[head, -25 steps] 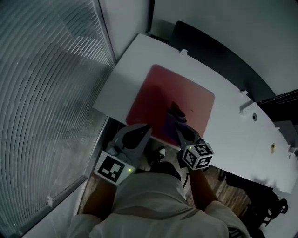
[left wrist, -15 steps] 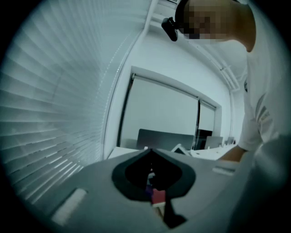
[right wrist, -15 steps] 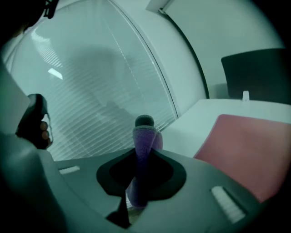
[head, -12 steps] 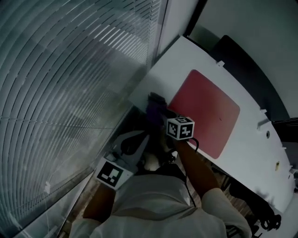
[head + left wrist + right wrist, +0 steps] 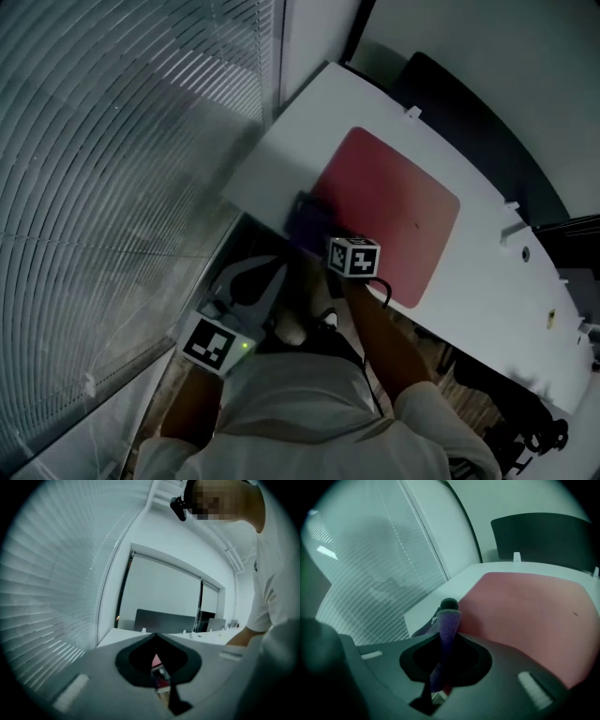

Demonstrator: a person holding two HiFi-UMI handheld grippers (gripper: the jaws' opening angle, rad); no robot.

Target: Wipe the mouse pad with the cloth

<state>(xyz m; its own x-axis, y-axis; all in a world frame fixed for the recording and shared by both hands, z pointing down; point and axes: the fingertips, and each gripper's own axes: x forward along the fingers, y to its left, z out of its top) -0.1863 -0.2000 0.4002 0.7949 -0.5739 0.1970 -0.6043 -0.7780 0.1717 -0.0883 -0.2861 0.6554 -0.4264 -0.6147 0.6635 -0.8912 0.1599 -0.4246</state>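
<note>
Purple cloth (image 5: 446, 634) runs up between the jaws of the right claw (image 5: 448, 609), which is clamped on it; a strip of the fabric stands along the closed jaws, and a looser bunch spills out to the left of the tips. In the head view, that bunch sits at the near edge of the worktop (image 5: 281, 150), right at the near-left corner of the mouse pad (image 5: 394, 211). Whether it presses on the pad or only on the white surface beside it cannot be told. The right claw's marker cube (image 5: 353, 256) hangs over the pad's near edge.

The left claw (image 5: 155, 637) is held lower, off the worktop and below its near edge. Its jaws are together with nothing between them, and only a sliver of red shows past the tips.

The pad is a flat, matte red sheet with rounded corners and one small dark speck (image 5: 417, 225) towards its right side. It lies at the left end of the worktop, spanning most of the way from the near edge to the far edge, and nothing rests on it.

White clips (image 5: 410, 112) stand along the far edge, with a dark panel (image 5: 478, 122) behind them. Slatted blinds (image 5: 112, 141) fill the space beyond the worktop's left end.
</note>
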